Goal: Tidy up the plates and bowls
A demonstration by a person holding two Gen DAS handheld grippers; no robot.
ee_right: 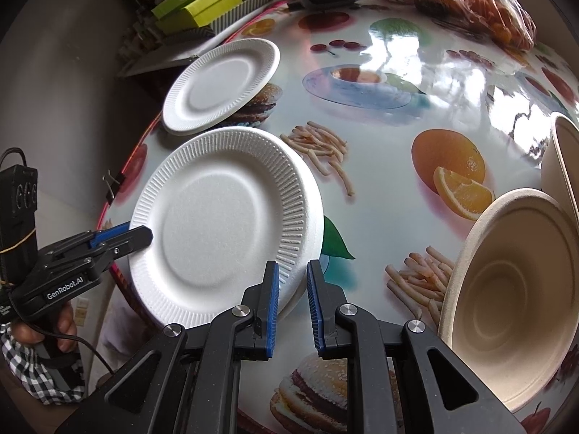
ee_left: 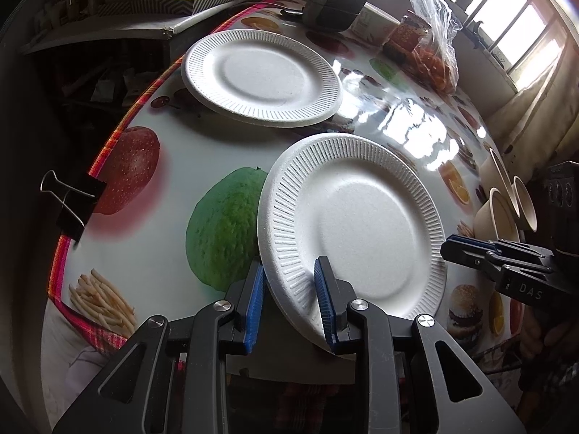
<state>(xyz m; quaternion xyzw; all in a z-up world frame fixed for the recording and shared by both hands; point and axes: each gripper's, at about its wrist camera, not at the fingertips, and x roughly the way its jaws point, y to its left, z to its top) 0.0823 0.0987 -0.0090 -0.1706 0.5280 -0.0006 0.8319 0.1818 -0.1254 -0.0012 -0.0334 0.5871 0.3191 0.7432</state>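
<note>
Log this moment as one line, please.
left gripper: shut on near plate rim | right gripper: shut, empty | far plate: on table | bowls: right

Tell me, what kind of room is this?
Probably a home dining or kitchen area. A table with a shiny food-print cloth holds white paper plates and tan bowls, with jars and a bag of food at the far end beside a sunny window.

Fruit-print table [ee_right: 380, 188] bears plates [ee_right: 220, 86], bowls [ee_right: 514, 289], bagged food [ee_left: 430, 47]
</note>
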